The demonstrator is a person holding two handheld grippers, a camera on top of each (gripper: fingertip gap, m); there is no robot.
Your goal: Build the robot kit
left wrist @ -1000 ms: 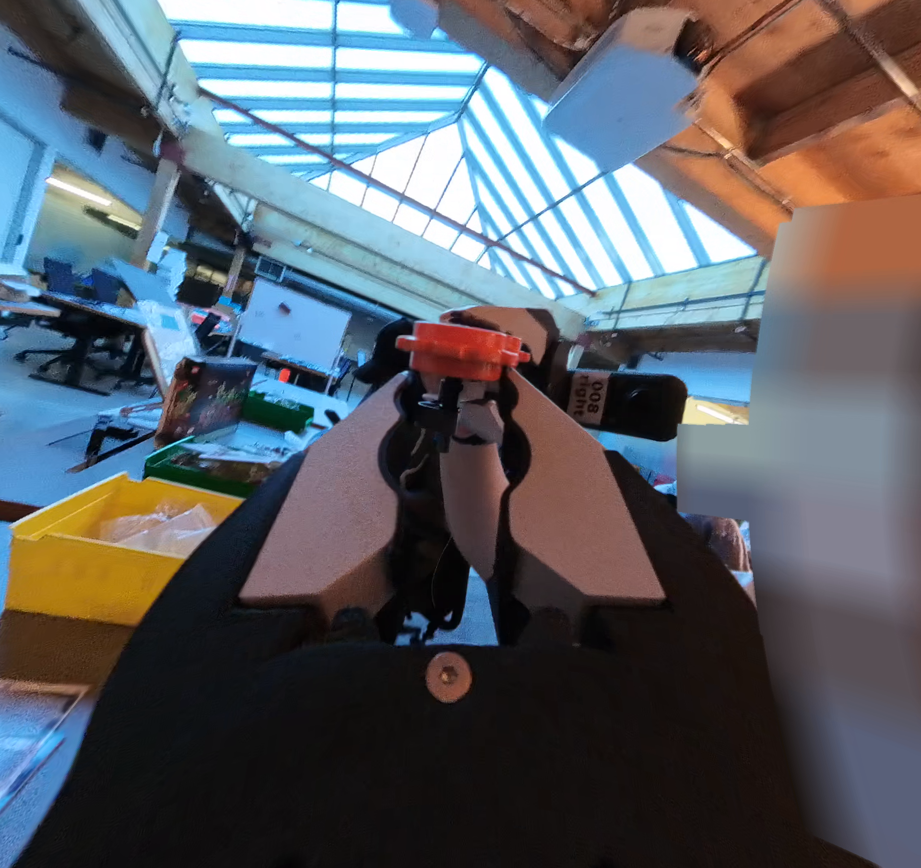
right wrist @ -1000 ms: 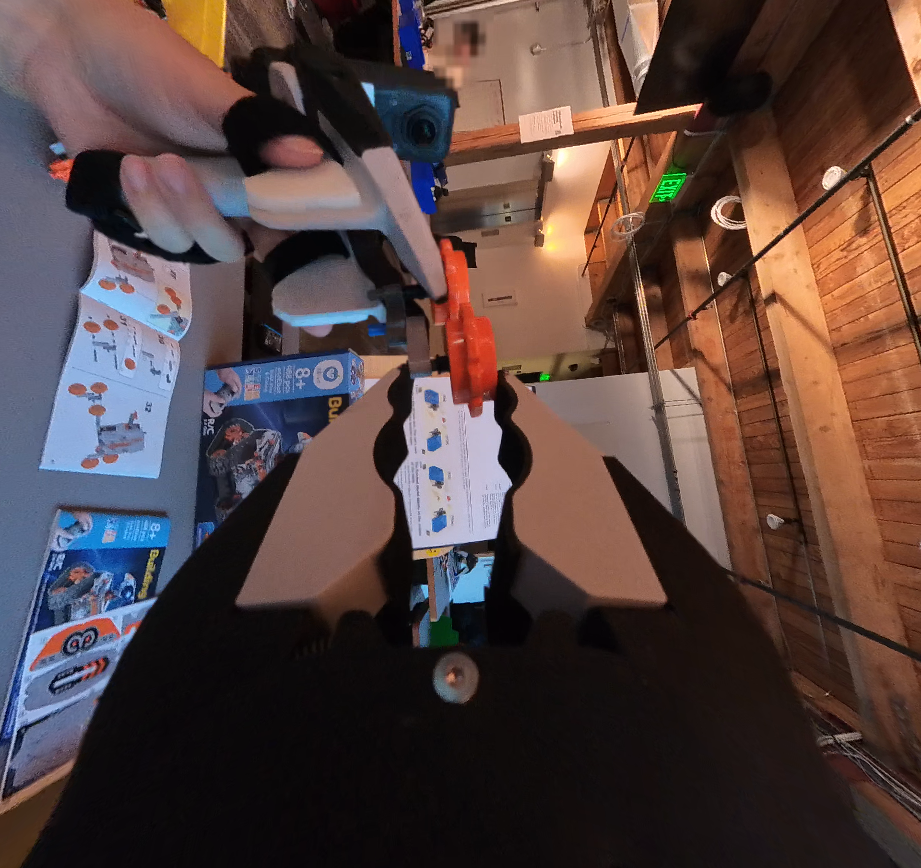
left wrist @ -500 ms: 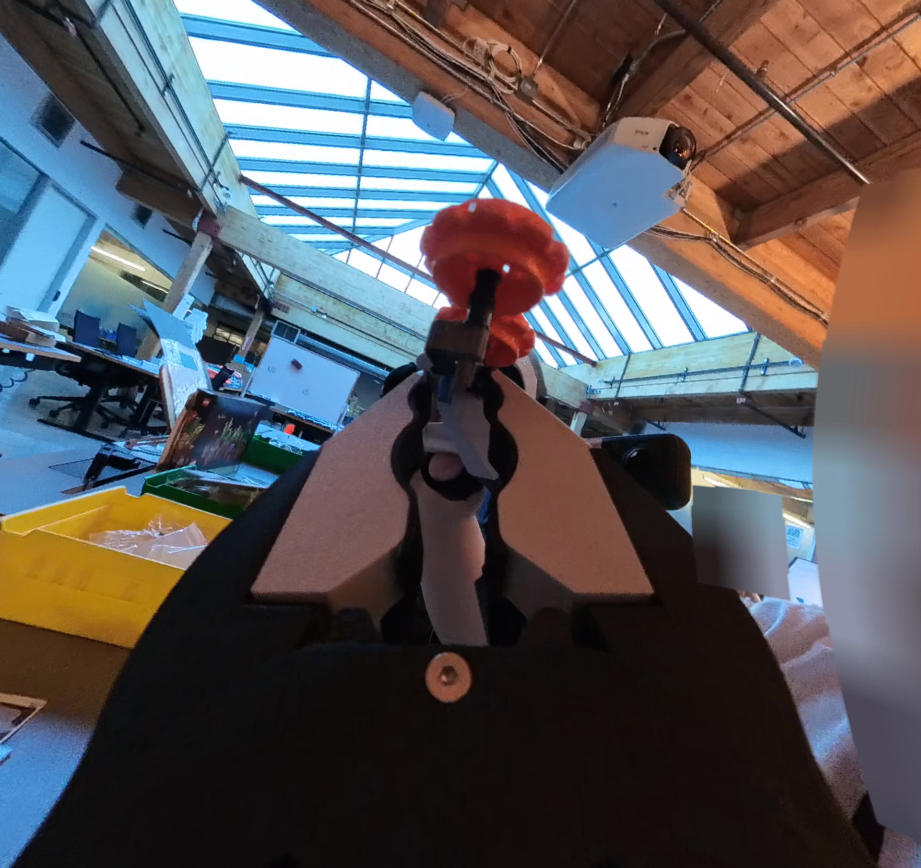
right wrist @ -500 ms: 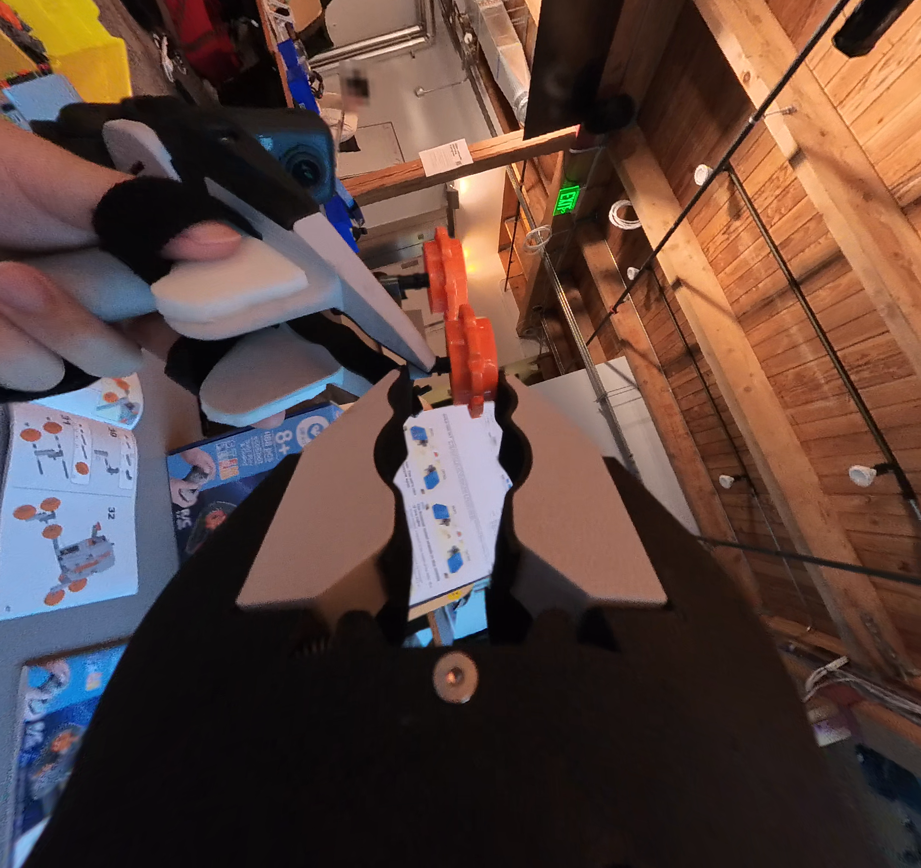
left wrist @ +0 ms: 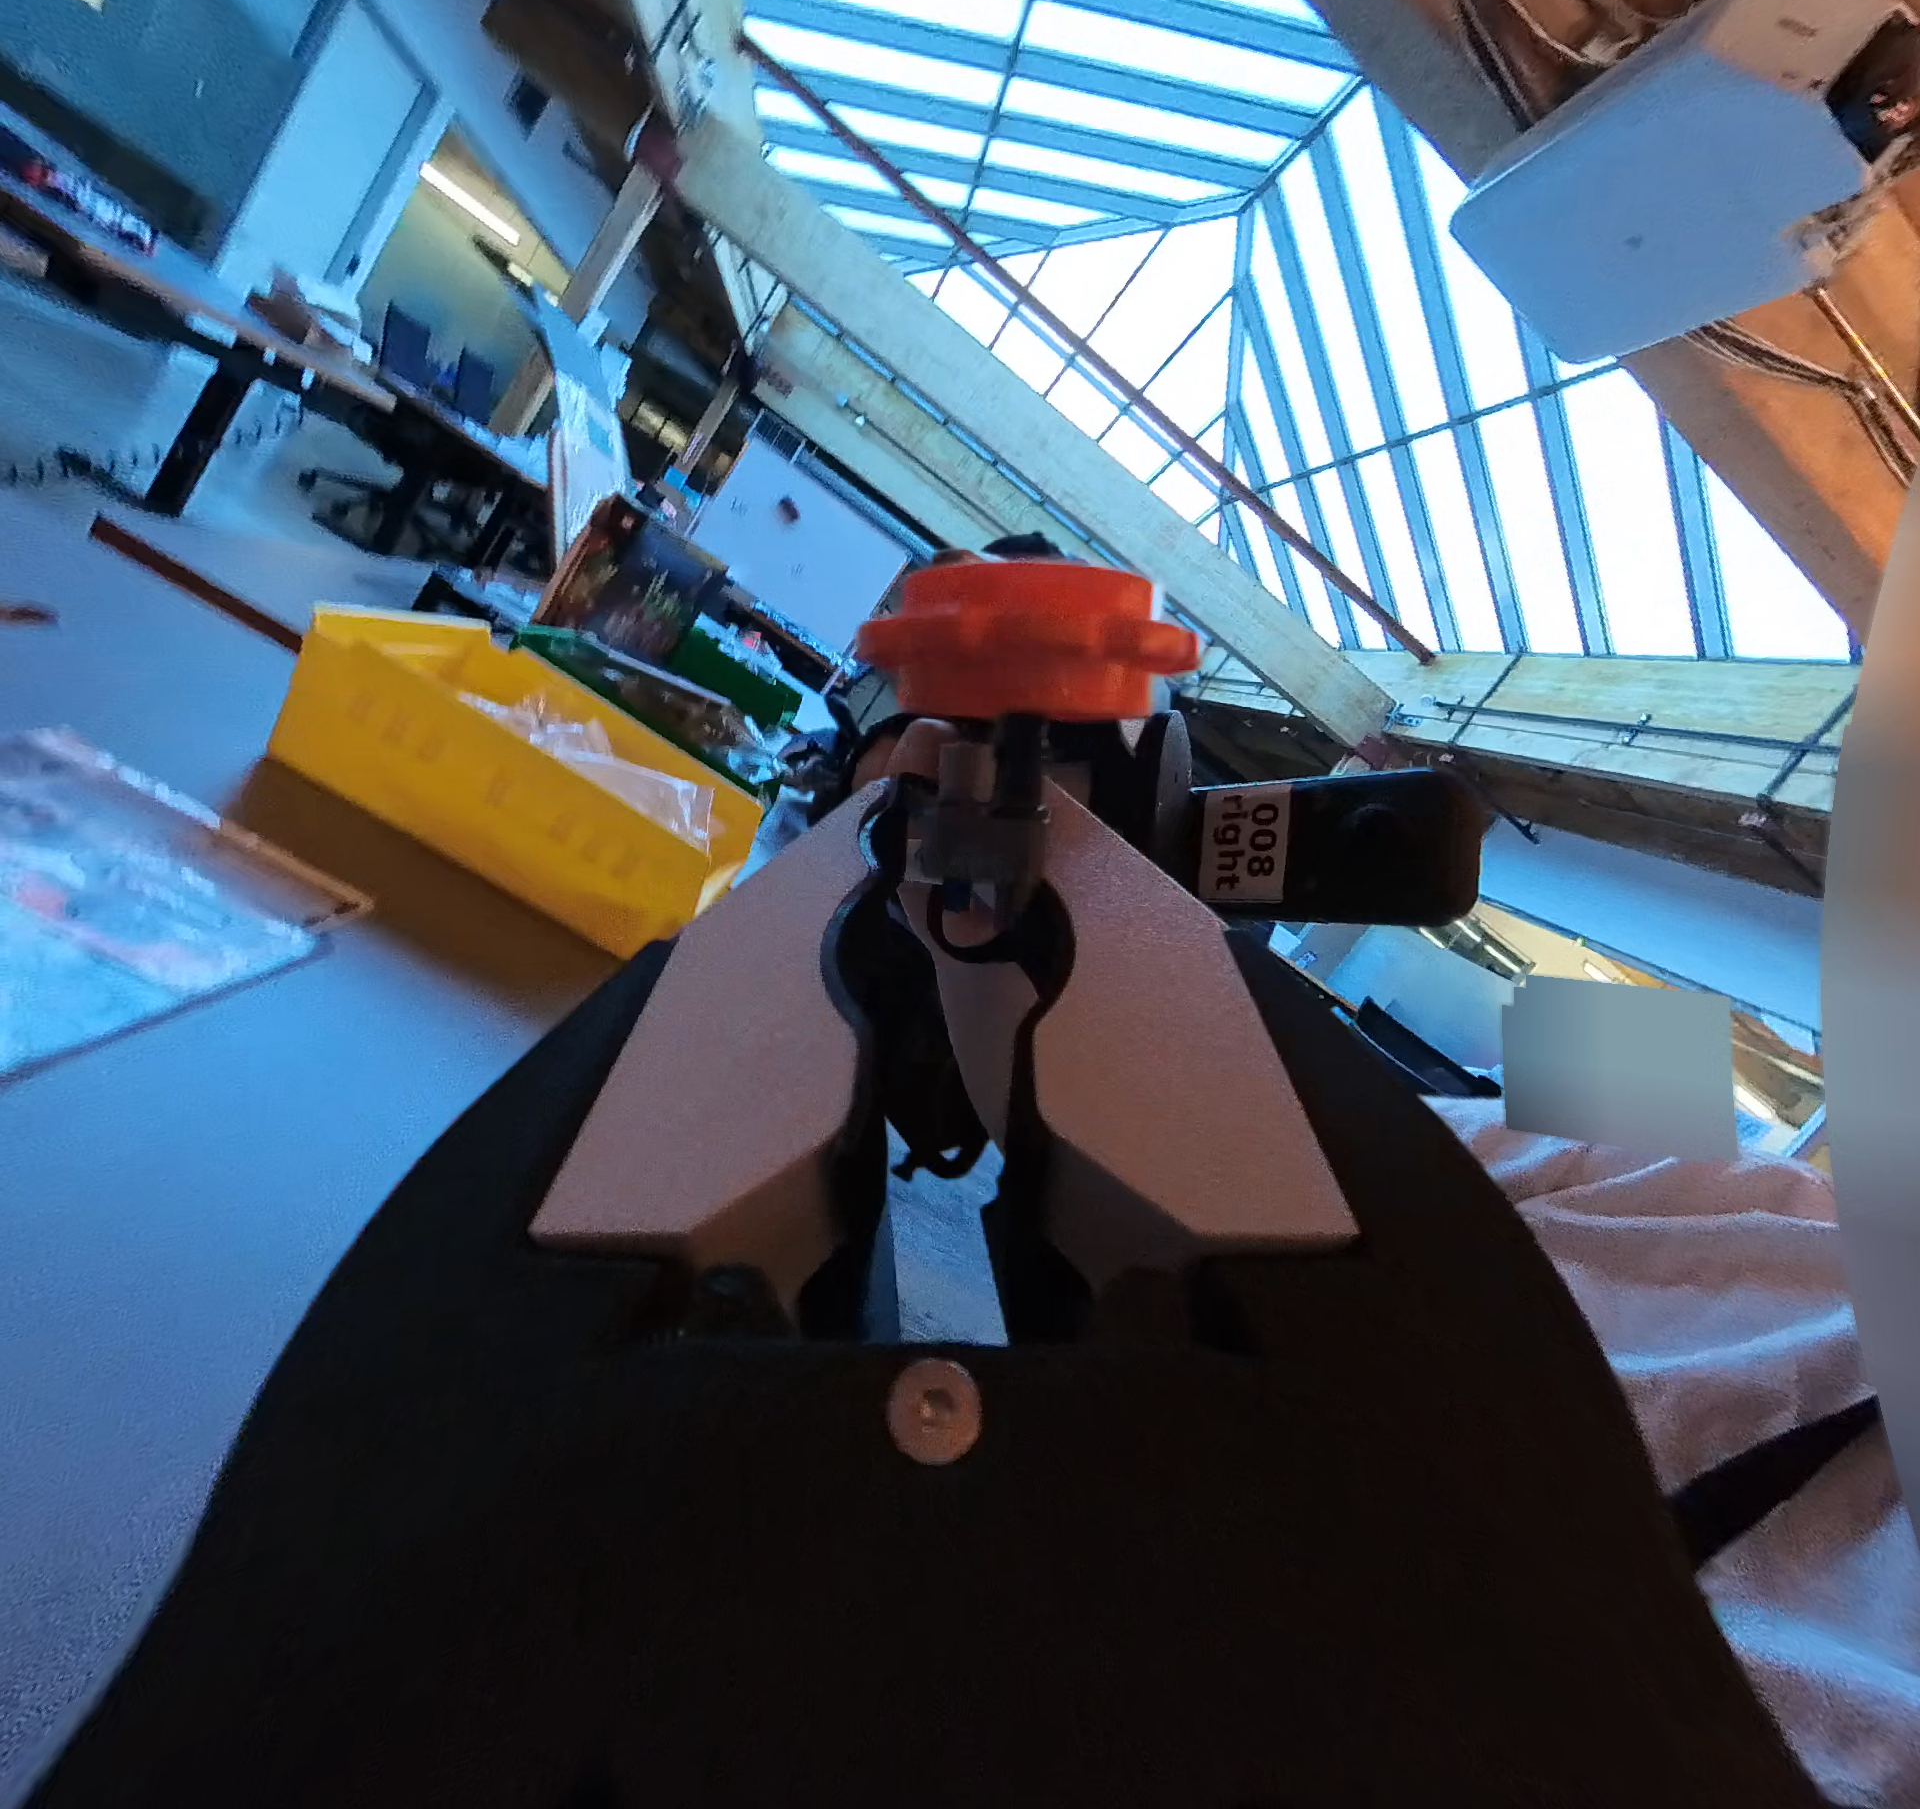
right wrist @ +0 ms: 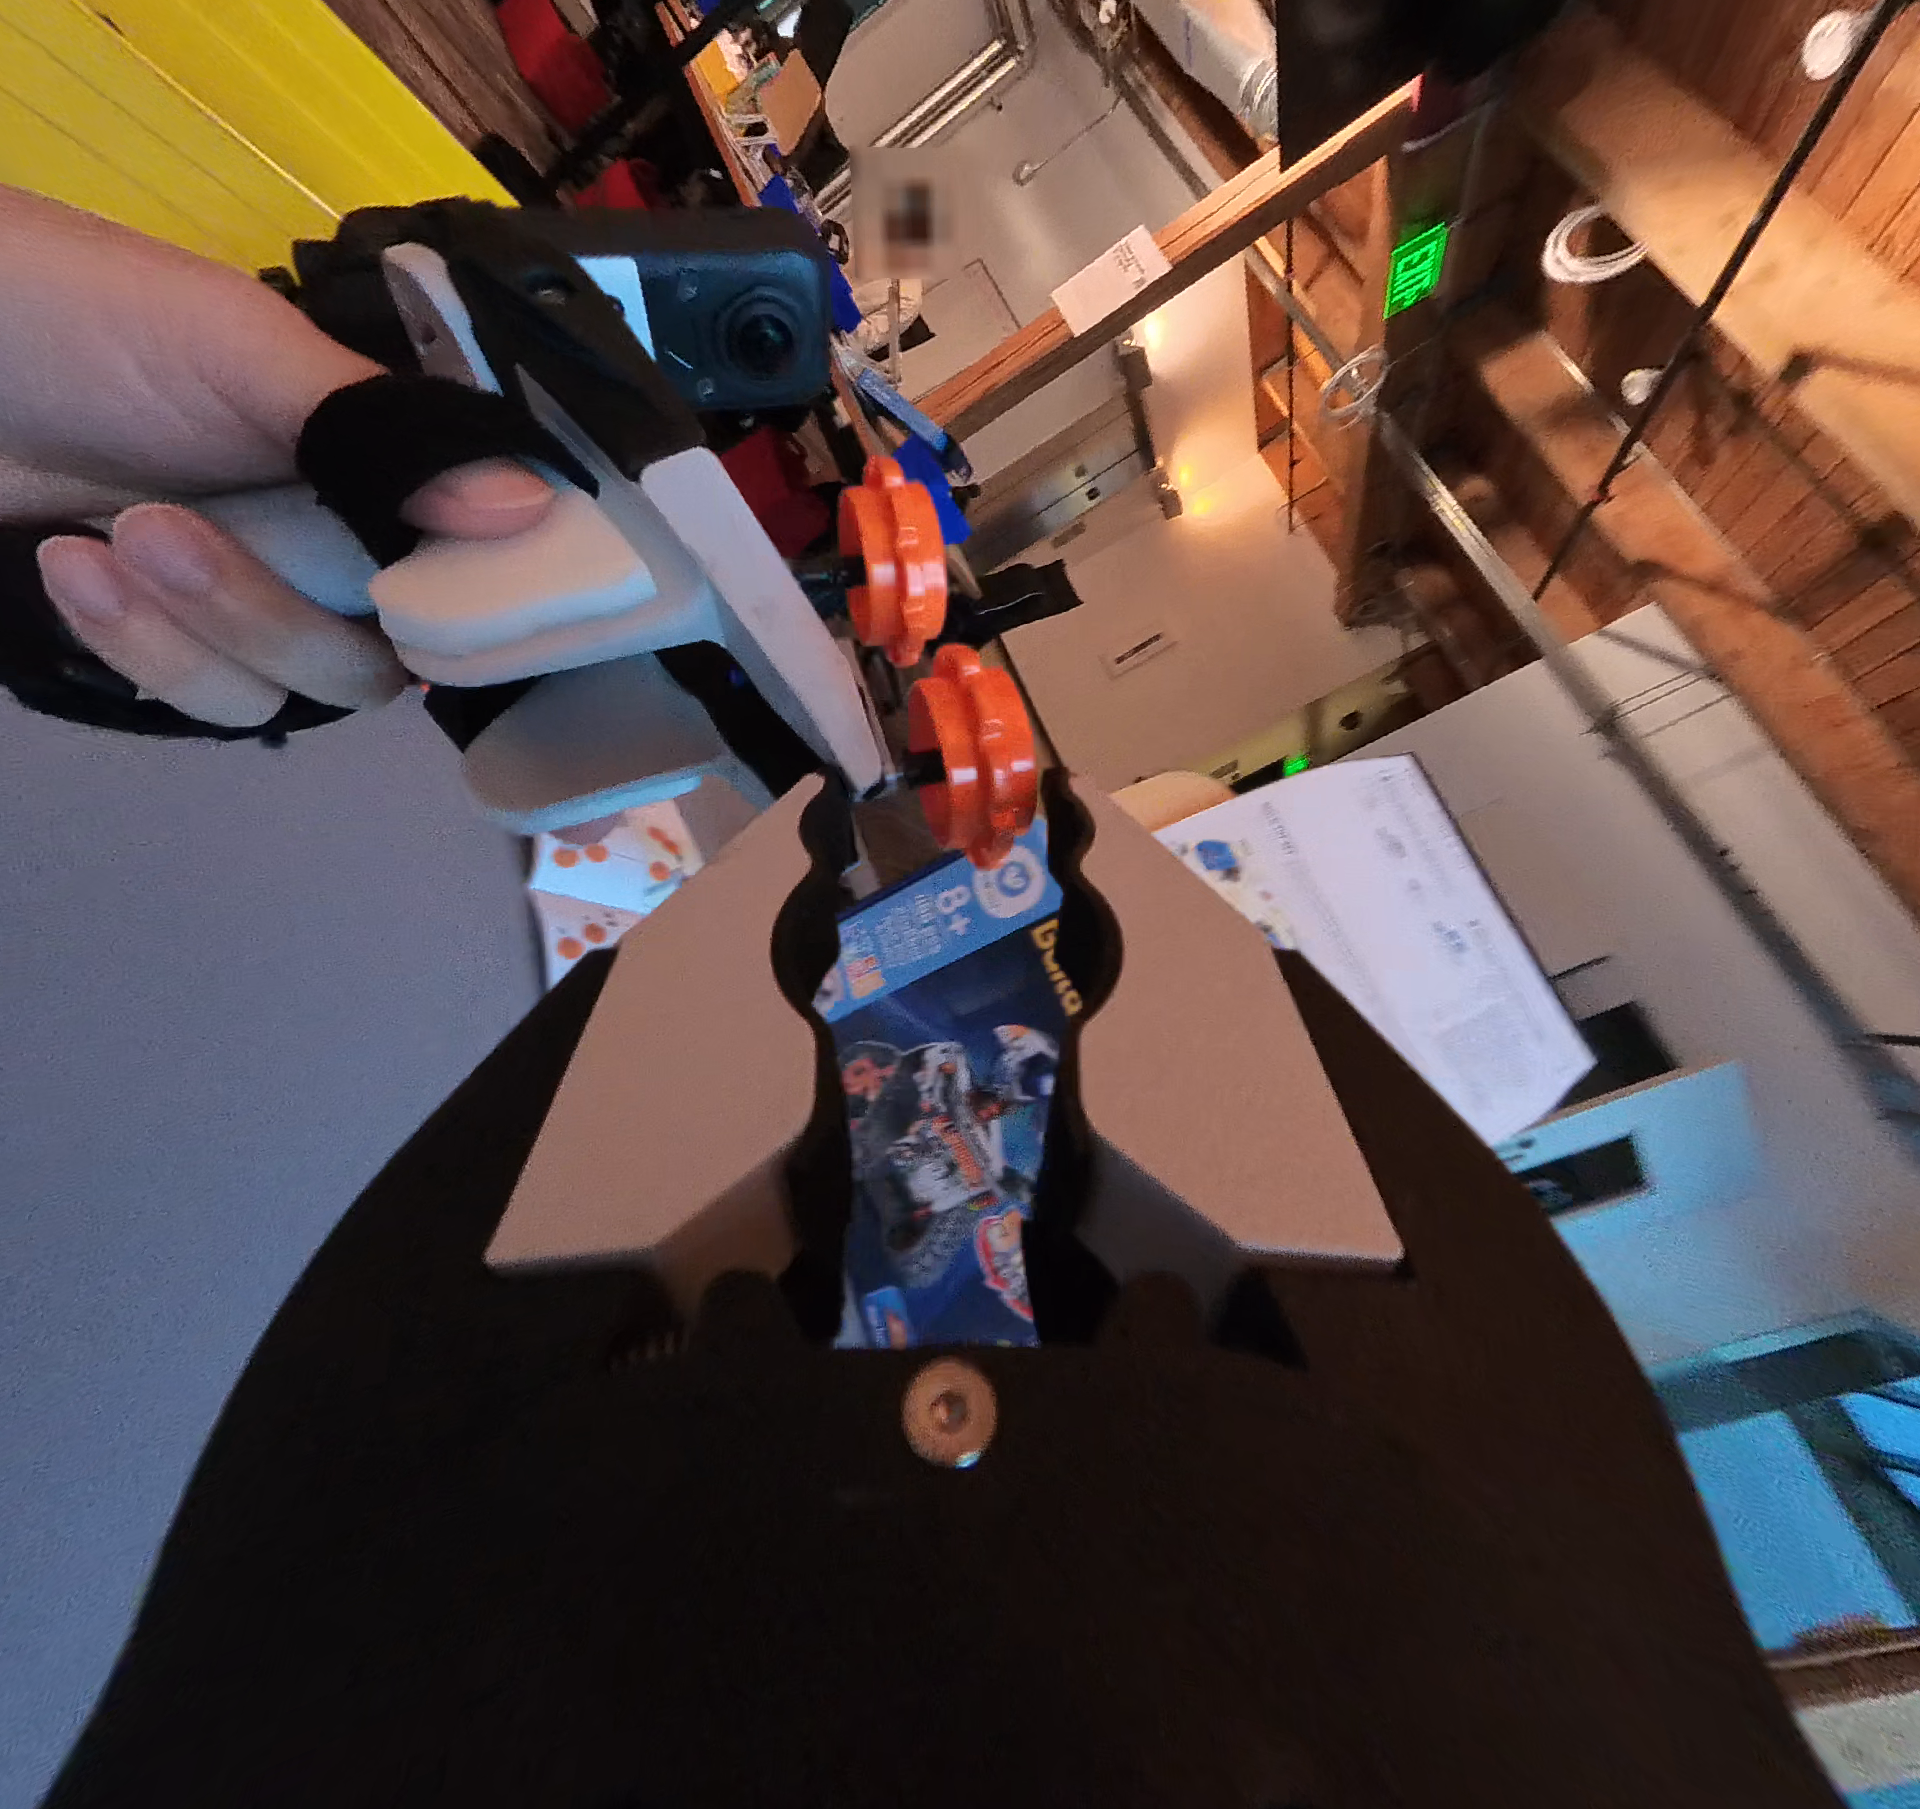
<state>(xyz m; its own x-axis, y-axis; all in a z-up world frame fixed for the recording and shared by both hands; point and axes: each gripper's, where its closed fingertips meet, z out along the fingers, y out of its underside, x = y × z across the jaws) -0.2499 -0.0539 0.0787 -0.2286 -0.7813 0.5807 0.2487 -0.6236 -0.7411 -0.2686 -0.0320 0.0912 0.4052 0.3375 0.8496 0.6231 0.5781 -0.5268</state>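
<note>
Orange plastic stood out at the centre of both views: a small toy assembly [left wrist: 977,824] of grey and black blocks carried two orange wheels on short black axles. Its block end was clenched between the tips of the left gripper [left wrist: 971,829], so that the nearer orange wheel [left wrist: 1023,653] was left free above the fingertips and could be reached from the side. In the right wrist view the same gripper was seen held in a person's hand [right wrist: 166,512], tilted with the camera body above it, and both wheels [right wrist: 971,757] were kept clear of its pale fingers [right wrist: 769,637].

The right gripper [right wrist: 951,824] was brought up just beside the lower wheel. Its jaws stood parted, with a box lid visible through the gap; the wheel's edge lay at the mouth of the tips, but whether it was touched could not be told.

The assembly was held in the air, well above the grey table [left wrist: 187,1136], apparently so that both tools could meet around it. A yellow bin [left wrist: 488,772] holding clear bags was set further back on the table. A blue toy box [right wrist: 935,1084] and an open instruction booklet [right wrist: 597,886] lay below.
</note>
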